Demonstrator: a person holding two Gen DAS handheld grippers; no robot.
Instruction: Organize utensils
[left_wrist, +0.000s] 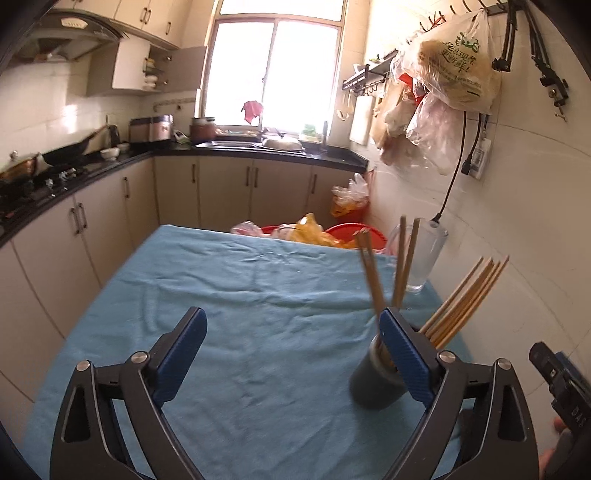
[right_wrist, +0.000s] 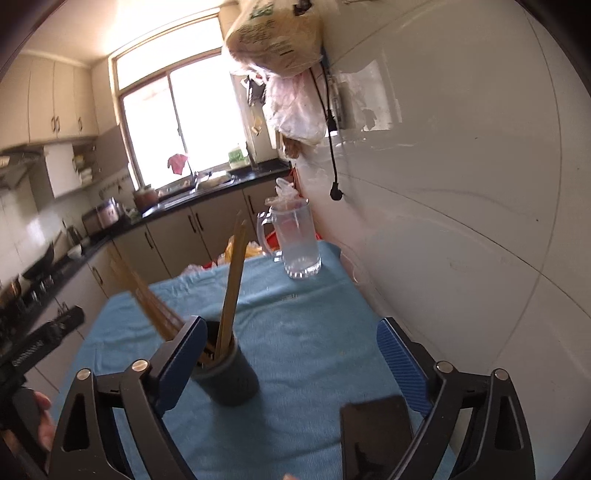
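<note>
Wooden chopsticks (right_wrist: 232, 280) fan out of a dark cup (right_wrist: 229, 380) at lower centre on the blue-clothed table (right_wrist: 314, 332), glass mug (right_wrist: 295, 240) behind, both grippers' jaws spread, empty.

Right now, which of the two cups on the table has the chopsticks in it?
The dark cup near the grippers holds the chopsticks. The clear glass mug, farther back by the wall, has none in it.

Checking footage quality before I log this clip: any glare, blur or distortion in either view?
Left wrist view: window blown out white, chopsticks motion-smeared, strong fisheye bending of the cabinets. Right wrist view: window also overexposed, chopsticks in the cup slightly blurred, wall curved by the lens.
</note>
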